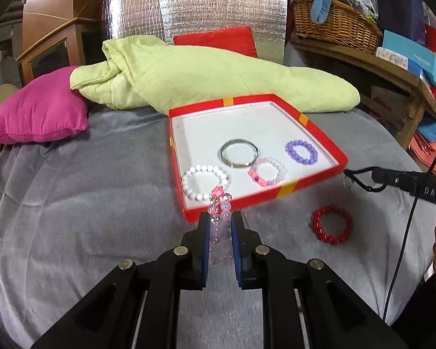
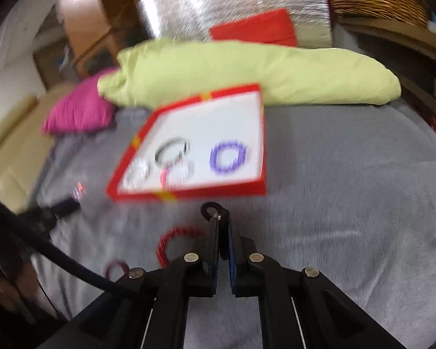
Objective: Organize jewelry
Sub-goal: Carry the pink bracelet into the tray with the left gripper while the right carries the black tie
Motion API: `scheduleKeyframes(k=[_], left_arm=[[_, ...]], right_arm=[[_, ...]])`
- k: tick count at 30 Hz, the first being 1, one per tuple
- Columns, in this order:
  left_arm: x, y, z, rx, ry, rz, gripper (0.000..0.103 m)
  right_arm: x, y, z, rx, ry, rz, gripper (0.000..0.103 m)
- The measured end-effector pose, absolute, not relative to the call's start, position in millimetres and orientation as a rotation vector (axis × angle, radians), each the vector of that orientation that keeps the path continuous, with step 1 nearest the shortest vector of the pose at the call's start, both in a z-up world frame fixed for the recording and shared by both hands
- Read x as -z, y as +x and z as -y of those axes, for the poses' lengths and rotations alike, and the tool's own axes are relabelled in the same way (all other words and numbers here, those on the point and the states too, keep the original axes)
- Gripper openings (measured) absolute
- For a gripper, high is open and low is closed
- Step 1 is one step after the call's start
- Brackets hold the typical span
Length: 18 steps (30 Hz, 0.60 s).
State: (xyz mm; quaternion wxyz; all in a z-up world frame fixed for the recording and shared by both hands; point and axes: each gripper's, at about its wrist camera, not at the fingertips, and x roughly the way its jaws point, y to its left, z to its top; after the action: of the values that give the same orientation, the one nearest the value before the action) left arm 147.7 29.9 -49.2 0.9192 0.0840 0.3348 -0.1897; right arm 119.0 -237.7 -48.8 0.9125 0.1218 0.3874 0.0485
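- A bed with a grey cover (image 1: 72, 203) carries the things; a green quilt (image 1: 218, 78) and a pink pillow (image 1: 40, 116) lie at its far side.
- The left hand-held gripper (image 1: 221, 226) pinches a pink beaded bracelet (image 1: 219, 215) just before the red tray's (image 1: 264, 196) near rim.
- The right hand-held gripper (image 2: 222, 226) is closed, nothing held.
- A red bracelet (image 1: 331, 224) lies on the cover, beside the tray.
- In the tray lie white (image 1: 205, 181), purple (image 1: 301, 152) and pink-white (image 1: 266, 172) bracelets and a metal bangle (image 1: 239, 153).

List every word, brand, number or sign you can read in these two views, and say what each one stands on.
"FASHION": white letters on the blue box on the wooden shelf at the right, left wrist view.
Pale markings on the right gripper body: too unclear to read.
Right wrist view: blurred, with no text readable.
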Motion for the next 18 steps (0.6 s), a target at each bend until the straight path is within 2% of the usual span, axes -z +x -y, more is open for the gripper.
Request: scheduleKeyframes(k=[7, 18], left_arm=[[38, 183, -16, 0.391, 0.136, -0.652, 0.015], [53, 263, 2, 0.368, 0.138, -0.700, 0.015]], right_arm=[[36, 155, 237, -0.109, 0.364, -0.750, 0.006], [55, 226, 220, -0.069, 0.397, -0.793, 0.006]])
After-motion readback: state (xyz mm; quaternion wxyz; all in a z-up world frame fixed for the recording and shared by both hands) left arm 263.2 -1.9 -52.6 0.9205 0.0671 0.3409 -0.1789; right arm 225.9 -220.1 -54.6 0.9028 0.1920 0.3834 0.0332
